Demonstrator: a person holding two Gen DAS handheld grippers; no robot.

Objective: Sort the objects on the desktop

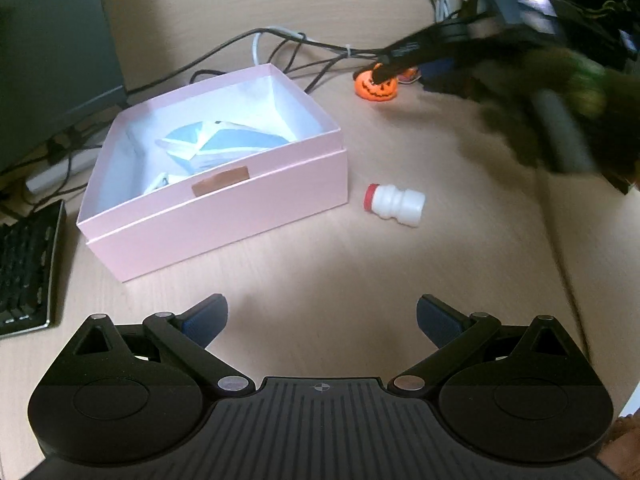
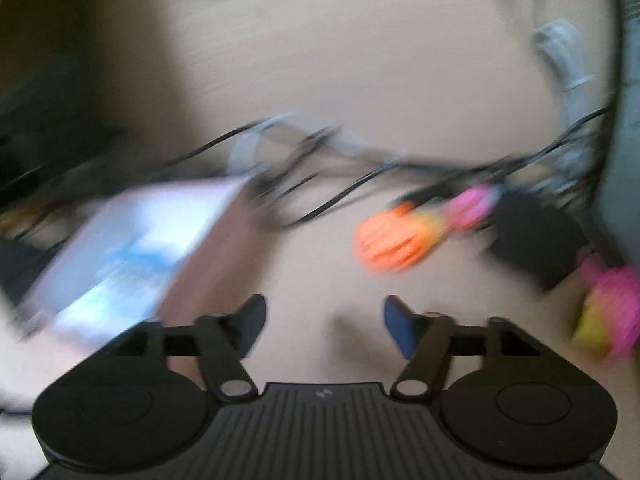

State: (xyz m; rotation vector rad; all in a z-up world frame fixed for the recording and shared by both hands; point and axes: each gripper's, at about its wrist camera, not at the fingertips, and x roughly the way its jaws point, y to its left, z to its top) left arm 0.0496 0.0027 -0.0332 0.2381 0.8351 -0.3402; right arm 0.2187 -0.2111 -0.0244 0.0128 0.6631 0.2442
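Observation:
An open pink box [image 1: 256,196] with blue and white packets [image 1: 224,140] inside sits on the desk. A small white bottle with a red cap [image 1: 396,203] lies on its side to the right of the box. An orange pumpkin toy [image 1: 377,85] sits further back. My left gripper [image 1: 322,320] is open and empty, low over the desk in front of the box. My right gripper [image 2: 325,322] is open and empty; in the left wrist view its fingertips [image 1: 382,72] hover at the pumpkin. The right wrist view is blurred, showing the pumpkin [image 2: 390,240] and the box [image 2: 132,248].
Black and white cables [image 1: 288,46] trail behind the box. A keyboard [image 1: 28,268] lies at the left edge, with a dark monitor [image 1: 52,52] behind. Pink and yellow toys [image 2: 608,308] and a black block [image 2: 532,236] lie right of the pumpkin.

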